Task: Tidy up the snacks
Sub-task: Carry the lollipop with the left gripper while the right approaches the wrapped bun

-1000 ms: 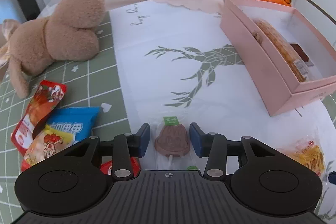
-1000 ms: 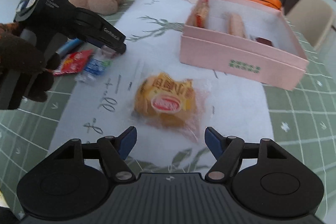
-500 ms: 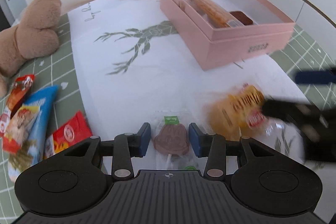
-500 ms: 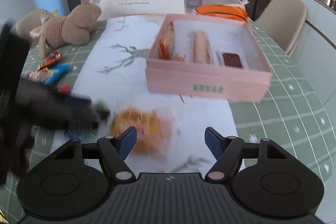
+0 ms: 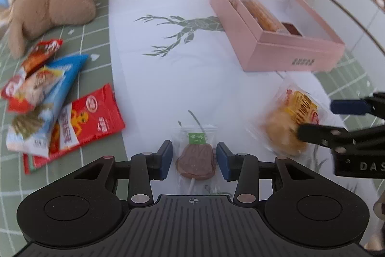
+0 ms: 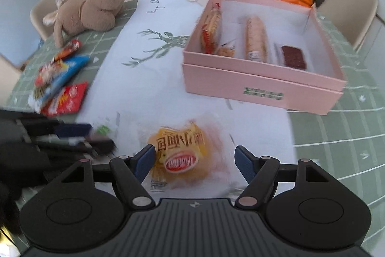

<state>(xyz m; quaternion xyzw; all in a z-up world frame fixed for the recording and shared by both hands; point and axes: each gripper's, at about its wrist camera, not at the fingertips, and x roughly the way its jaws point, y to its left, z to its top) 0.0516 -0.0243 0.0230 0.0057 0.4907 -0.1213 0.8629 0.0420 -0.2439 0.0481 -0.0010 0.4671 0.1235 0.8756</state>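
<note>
While the chocolate lollipop (image 5: 196,158) lies in its clear wrapper on the white runner, the left gripper (image 5: 194,158) brackets it with its jaws parted, pads just beside the wrapper and not clenched on it, much as a second ago. What has changed is on the other side: the right gripper (image 6: 194,161), which was back from the yellow bun packet (image 6: 179,155) half a second ago, now has its spread jaws around the packet, not yet closed (both views are blurred there, so contact is unclear). That suggests two pickups about to begin at once. Beyond them the pink box (image 6: 262,86) stands open near the bench's right side, with free floor at its right end past the brown bar (image 6: 293,56). Bare runner lies between snacks and box, while the loose packets (image 5: 55,110) and plush rabbit (image 5: 55,4) sit well left.
</note>
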